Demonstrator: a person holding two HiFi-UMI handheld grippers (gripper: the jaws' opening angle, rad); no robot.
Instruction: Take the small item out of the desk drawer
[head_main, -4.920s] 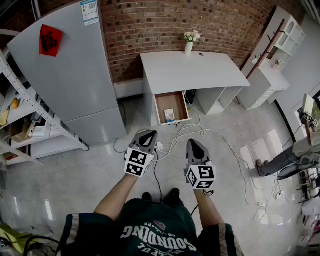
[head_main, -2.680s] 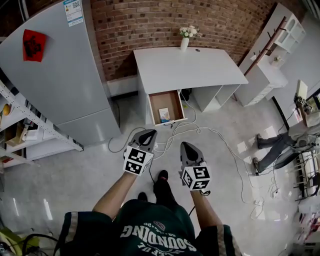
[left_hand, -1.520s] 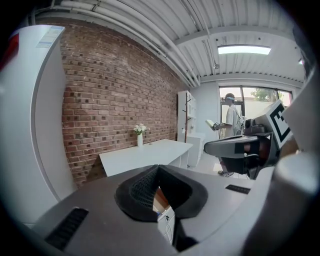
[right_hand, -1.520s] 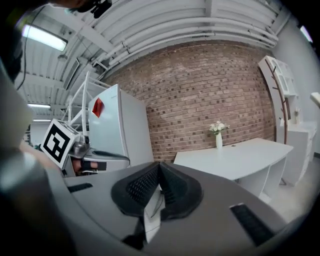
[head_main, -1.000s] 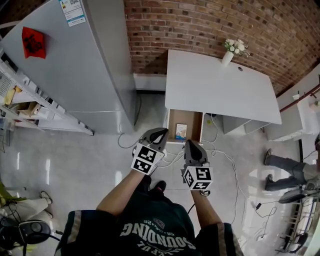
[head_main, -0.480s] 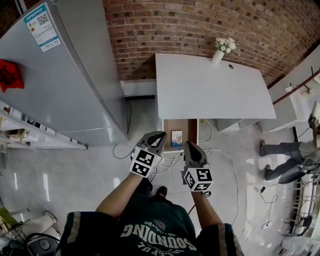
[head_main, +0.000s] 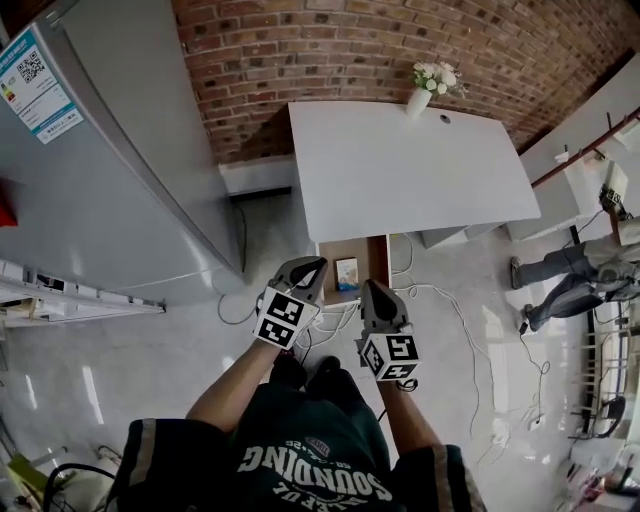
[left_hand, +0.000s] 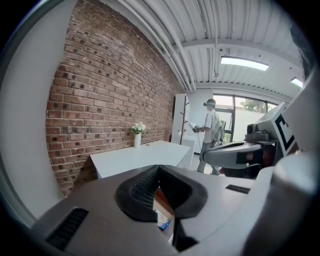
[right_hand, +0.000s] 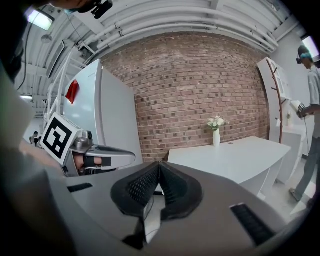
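The left tool (head_main: 304, 266) and the right tool (head_main: 368, 287) are held side by side, slightly apart, in front of the person's body, both pointing toward the counter (head_main: 400, 170). Left tool: the ribbed pads are pressed together at their tips, with nothing between them. Right tool: the pads are likewise pressed together at the tips and grip nothing. The drawer (head_main: 329, 256) stands pulled out from under the near edge of the counter, at its left end, with its brown interior exposed. The small item (head_main: 347, 273), a white-and-blue flat object, lies on the drawer floor toward the front, just beyond and between the two tool tips; neither tool touches it. In the left gripper view a blue part of it shows through the gap below the closed pads. A vase (head_main: 419, 98) with white flowers stands at the far edge of the counter against the brick wall (head_main: 330, 50). A refrigerator (head_main: 110, 170) stands left of the counter. Cables (head_main: 445, 300) lie on the floor (head_main: 150, 350) right of the drawer.
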